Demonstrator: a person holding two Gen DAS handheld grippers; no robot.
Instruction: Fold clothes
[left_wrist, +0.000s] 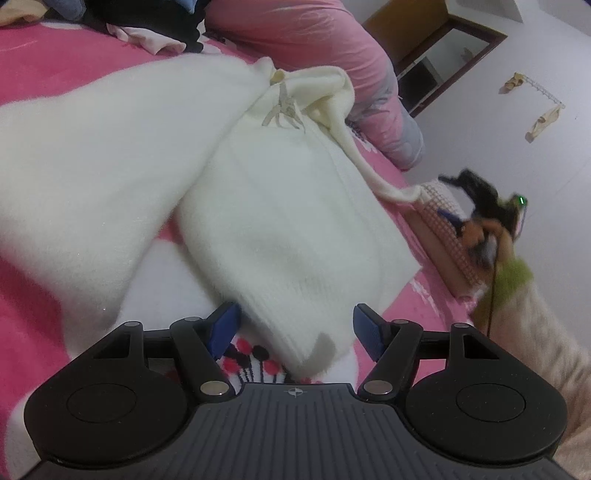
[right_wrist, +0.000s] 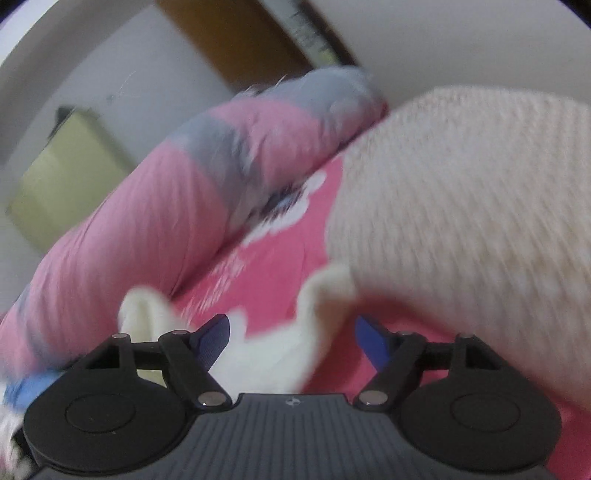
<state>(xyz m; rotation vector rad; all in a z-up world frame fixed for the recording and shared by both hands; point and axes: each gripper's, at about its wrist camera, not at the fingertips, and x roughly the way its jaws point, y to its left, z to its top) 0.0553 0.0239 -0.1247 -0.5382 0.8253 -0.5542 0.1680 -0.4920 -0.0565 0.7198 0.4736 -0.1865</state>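
Observation:
A cream white knitted sweater (left_wrist: 207, 184) lies spread on the pink bedsheet (left_wrist: 44, 66), its body partly folded over and its collar at the far end. My left gripper (left_wrist: 295, 325) is open, and the sweater's near hem corner lies between its blue pads (left_wrist: 223, 326). In the left wrist view the other gripper (left_wrist: 484, 218) appears blurred at the right, beyond the bed edge, held by a hand in a green cuff. My right gripper (right_wrist: 293, 339) is open above a white fold of cloth (right_wrist: 273, 354), with a person's beige knitted sleeve (right_wrist: 480, 221) close on its right.
A rolled pink and grey quilt (left_wrist: 332, 48) lies along the far side of the bed. Dark and light clothes (left_wrist: 140, 26) are piled at the far left. A wooden cabinet (left_wrist: 432, 48) stands against the white wall, beyond the bed.

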